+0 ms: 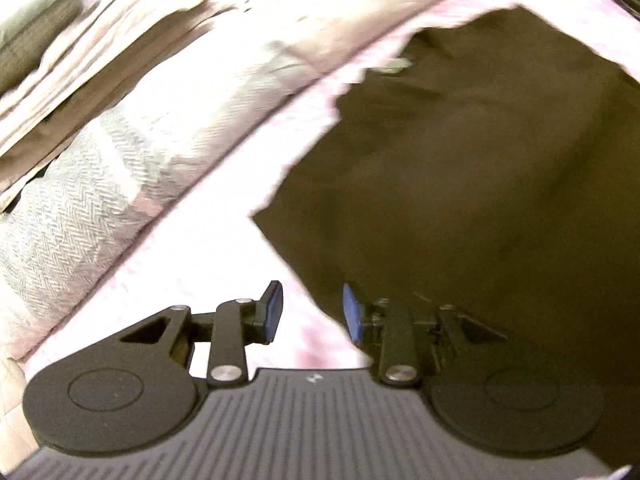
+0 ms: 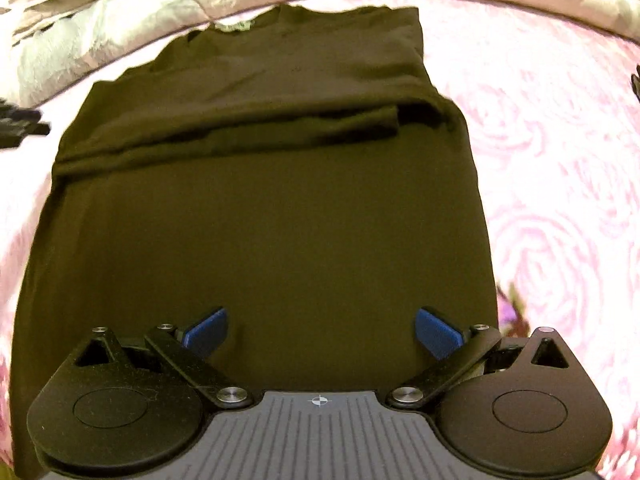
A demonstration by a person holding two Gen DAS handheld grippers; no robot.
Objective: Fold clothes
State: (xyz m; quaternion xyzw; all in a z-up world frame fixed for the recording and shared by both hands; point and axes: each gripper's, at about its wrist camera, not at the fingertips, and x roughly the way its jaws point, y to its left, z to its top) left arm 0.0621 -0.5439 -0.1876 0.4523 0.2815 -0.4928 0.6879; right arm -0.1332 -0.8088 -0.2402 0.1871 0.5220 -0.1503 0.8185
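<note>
stack of folded cloths (image 1: 100,76) lying at far left beside a herringbone blanket (image 1: 80,208) | left gripper (image 1: 312,312) hanging released, jaws parted, nothing between them, over the shirt's edge | dark t-shirt (image 2: 260,240) lying flat, sleeve folded inward, on the pink floral bedsheet (image 2: 560,160) | right gripper (image 2: 322,330) hovering wide open above the shirt's lower part
</note>
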